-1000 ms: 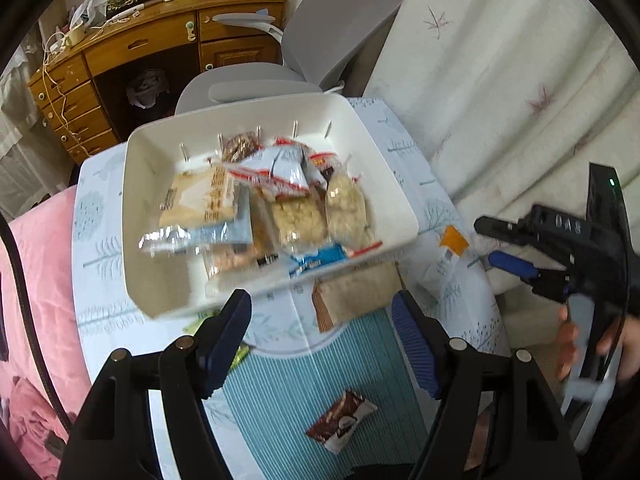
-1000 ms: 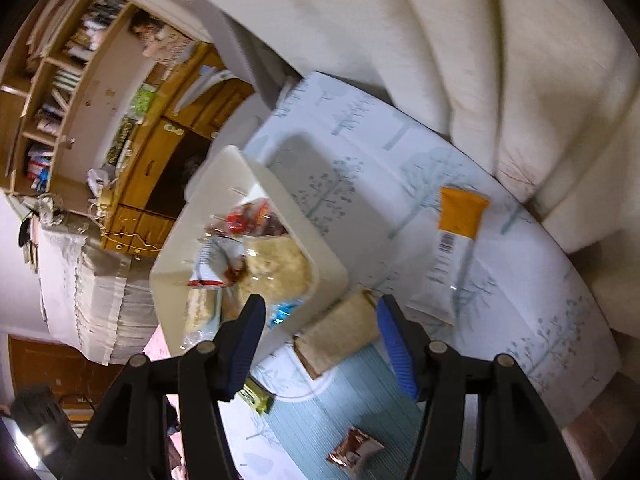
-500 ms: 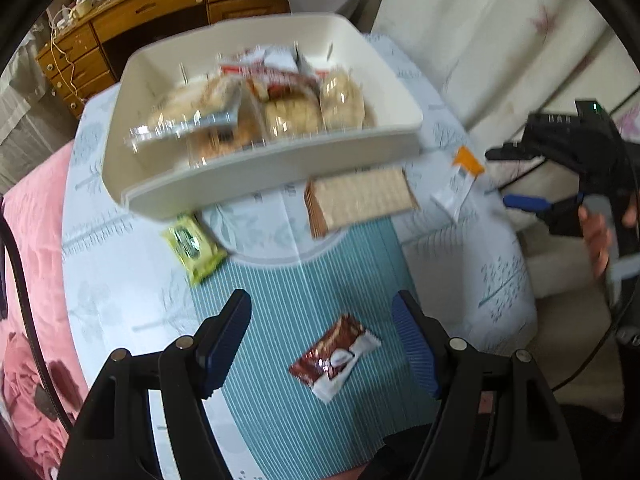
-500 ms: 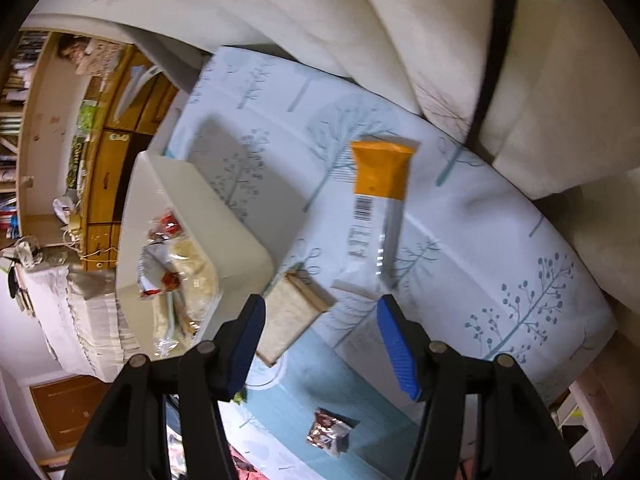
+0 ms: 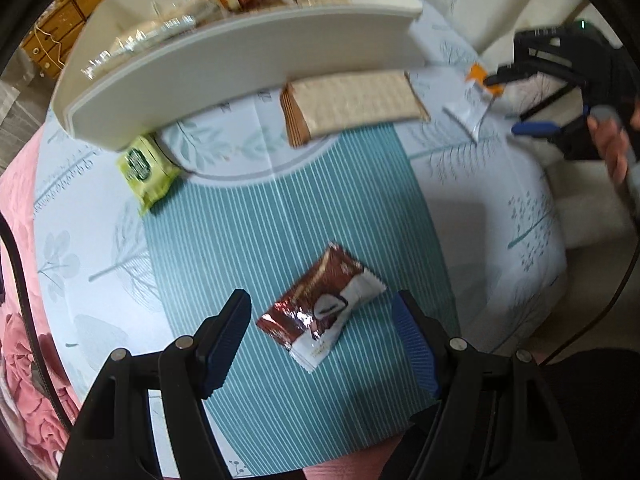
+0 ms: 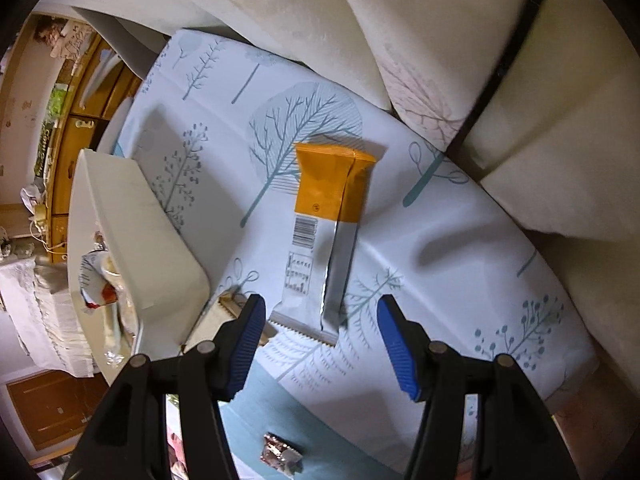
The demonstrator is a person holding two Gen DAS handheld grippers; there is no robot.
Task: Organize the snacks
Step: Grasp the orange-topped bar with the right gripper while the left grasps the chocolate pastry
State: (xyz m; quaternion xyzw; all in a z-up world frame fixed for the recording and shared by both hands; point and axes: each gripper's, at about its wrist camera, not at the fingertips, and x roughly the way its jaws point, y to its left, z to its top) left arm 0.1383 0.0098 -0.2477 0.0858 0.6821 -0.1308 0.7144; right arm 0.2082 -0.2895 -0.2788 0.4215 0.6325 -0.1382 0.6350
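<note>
A white bin holding several snack packets stands at the far side of the table; it also shows in the right wrist view. My left gripper is open, low over a brown-and-white snack packet that lies between its fingers. My right gripper is open just above the near end of an orange-and-silver bar; the gripper also shows in the left wrist view. A tan cracker pack and a green packet lie by the bin.
The round table wears a tree-print cloth with a teal striped mat. White curtains hang behind it. A wooden desk stands beyond. A pink floral fabric lies left.
My left gripper has dropped and pulled back over the brown packet. My right gripper has moved in over the orange bar. Both stay open.
</note>
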